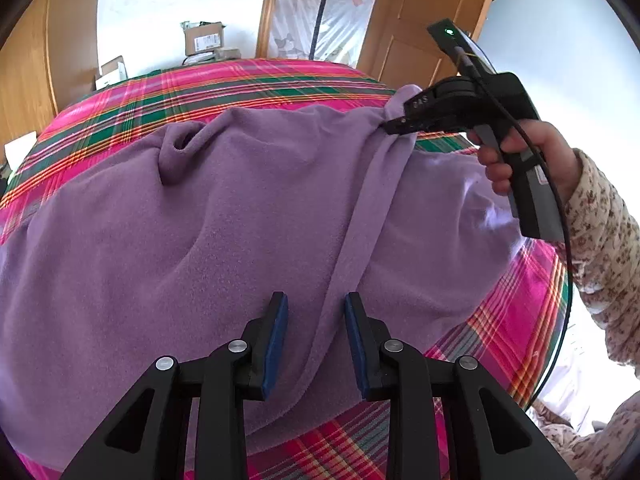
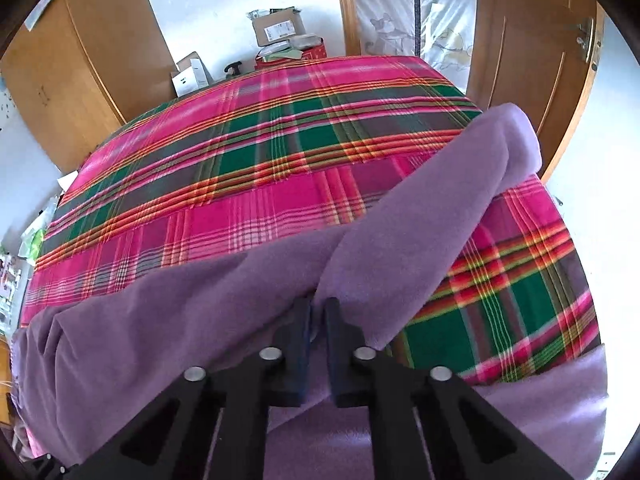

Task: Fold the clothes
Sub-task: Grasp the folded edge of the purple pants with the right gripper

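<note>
Right tool is pinched shut on a bunched ridge of the purple fleece, which is spread over the plaid bed. Left tool is held half open over a fold, nothing gripped. Fabric looks soft, light, floppy; edges and corners are best grabbed.

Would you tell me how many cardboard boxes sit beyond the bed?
2: a brown labelled box against the white wall, and a white box lower left of it. Others may be hidden.

- Your left gripper is pointing downward, its jaws standing partly apart, pads pressing on nothing.
- Your right gripper is clamping its jaws together, your right hand wrapping the handle, patterned sleeve trailing.
</note>
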Demonstrator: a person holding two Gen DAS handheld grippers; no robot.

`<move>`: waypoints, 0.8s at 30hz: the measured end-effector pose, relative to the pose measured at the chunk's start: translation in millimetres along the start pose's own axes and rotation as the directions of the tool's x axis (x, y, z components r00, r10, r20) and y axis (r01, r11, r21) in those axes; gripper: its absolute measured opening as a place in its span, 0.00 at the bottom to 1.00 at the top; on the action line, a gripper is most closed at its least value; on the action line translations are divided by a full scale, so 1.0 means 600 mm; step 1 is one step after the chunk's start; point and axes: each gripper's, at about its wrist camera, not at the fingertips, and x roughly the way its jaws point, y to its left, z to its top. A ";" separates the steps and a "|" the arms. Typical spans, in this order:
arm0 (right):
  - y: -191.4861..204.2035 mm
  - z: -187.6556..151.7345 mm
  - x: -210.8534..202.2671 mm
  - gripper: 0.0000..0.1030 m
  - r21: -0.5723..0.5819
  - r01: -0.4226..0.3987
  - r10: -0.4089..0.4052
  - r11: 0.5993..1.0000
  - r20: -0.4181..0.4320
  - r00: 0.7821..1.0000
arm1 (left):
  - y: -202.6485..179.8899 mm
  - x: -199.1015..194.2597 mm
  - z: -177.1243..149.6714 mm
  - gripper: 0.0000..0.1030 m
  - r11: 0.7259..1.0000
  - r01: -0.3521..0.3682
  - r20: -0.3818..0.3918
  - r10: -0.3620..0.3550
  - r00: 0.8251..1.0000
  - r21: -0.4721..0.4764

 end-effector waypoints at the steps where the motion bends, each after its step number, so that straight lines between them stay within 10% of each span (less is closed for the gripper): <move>1: -0.003 -0.003 -0.003 0.03 0.005 -0.003 0.003 1.000 0.004 1.000 | 0.002 0.000 0.000 0.30 1.000 0.000 0.000 0.000 1.000 -0.003; 24: -0.097 -0.046 -0.047 0.15 0.154 -0.025 0.015 0.988 0.065 0.998 | -0.016 0.007 0.002 0.30 0.996 -0.089 0.010 0.089 0.996 0.022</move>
